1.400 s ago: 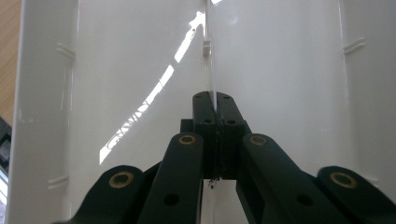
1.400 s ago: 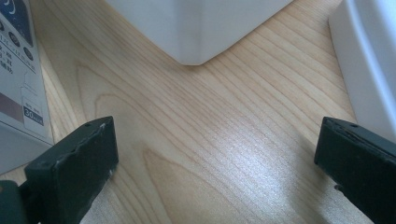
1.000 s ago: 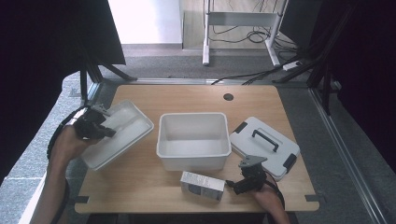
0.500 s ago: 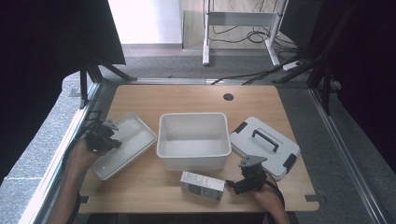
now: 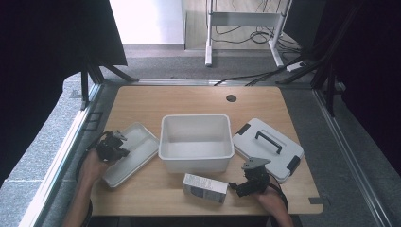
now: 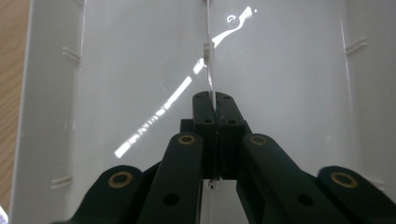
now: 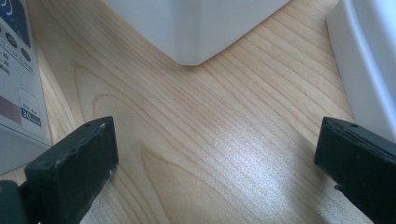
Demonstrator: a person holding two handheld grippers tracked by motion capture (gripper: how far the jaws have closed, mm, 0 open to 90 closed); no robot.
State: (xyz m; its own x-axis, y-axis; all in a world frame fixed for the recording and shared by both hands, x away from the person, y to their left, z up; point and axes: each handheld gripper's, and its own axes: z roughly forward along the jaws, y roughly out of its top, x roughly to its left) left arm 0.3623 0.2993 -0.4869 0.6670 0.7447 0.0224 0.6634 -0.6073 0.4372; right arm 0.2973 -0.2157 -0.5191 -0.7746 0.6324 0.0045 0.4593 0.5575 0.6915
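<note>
From the high view, the left gripper holds a shallow white tray by its near-left edge; the tray lies flat on the table, just left of the white bin, probably so it can be set down or let go. The right gripper rests near the front edge, between a small carton and the grey lid.

In the left gripper view its jaws are clamped together on a thin upright rib of the tray.

In the right gripper view the jaws stand wide apart over bare wood, holding nothing. The carton shows "30"; the rest is unreadable.
</note>
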